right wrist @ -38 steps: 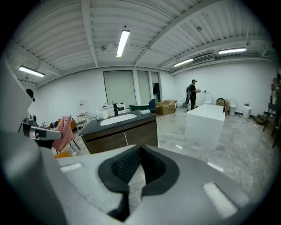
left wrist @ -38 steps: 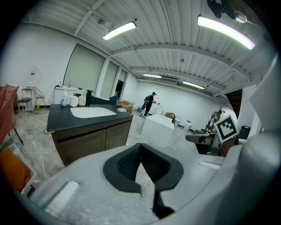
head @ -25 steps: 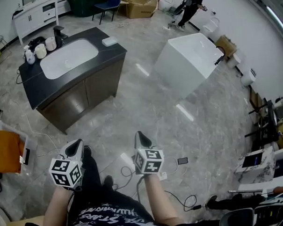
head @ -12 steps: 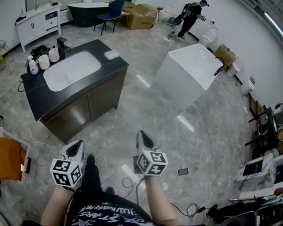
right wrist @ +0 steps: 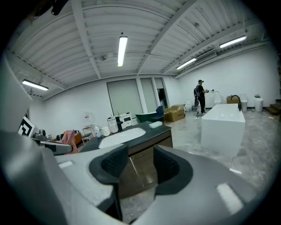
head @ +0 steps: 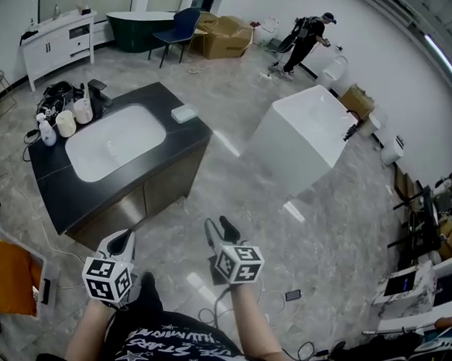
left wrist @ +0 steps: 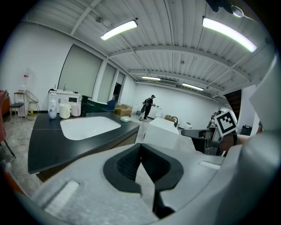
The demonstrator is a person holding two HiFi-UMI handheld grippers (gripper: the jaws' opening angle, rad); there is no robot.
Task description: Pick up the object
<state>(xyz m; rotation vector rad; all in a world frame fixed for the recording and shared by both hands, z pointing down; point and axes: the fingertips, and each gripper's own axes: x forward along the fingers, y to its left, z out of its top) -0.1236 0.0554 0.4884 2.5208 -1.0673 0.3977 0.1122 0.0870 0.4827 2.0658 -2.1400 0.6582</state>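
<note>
Where black countertop (head: 56, 192) ends, a pale flat block (head: 182, 113) lies.

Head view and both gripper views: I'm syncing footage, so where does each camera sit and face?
Head view: on the person's head, facing steeply down at the vanity counter; both forearms, left gripper and right gripper show.
Left gripper view: on the left gripper, facing the counter along its shut jaws; the right gripper shows at right.
Right gripper view: on the right gripper, facing the counter between jaws that have just been opening, nothing between them.
All share the counter and white bathtub.
</note>
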